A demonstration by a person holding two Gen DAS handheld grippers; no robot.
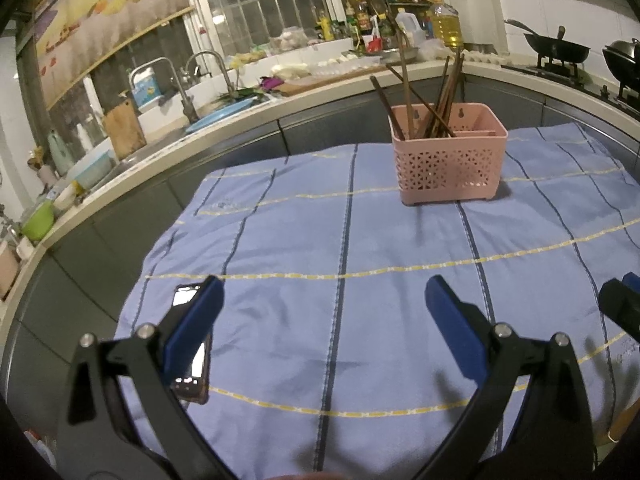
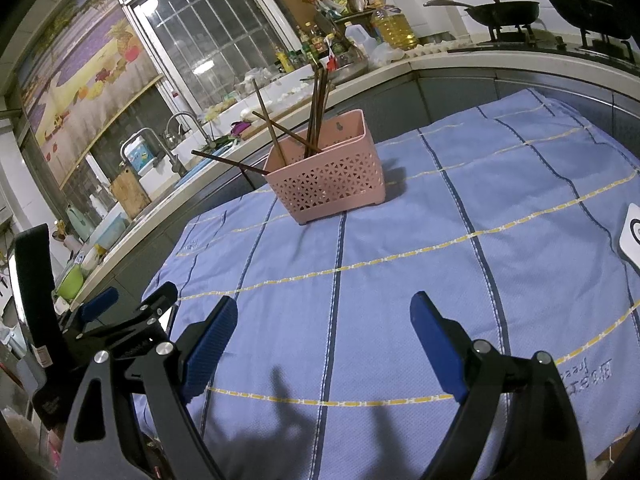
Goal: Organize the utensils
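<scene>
Nearest, the left gripper point(image 1: 322, 292) and right gripper point(image 2: 323, 310) both stand wide with nothing between the pads, above the blue striped cloth point(image 1: 400, 240) on the surface. A phone point(image 1: 192, 364) lies partly hidden under the left gripper's finger. Farther off, one pink basket point(image 2: 328, 176) holds the dark chopsticks point(image 2: 316, 108) (perhaps seven; they overlap, so the count is uncertain), one leaning out over its rim.
</scene>
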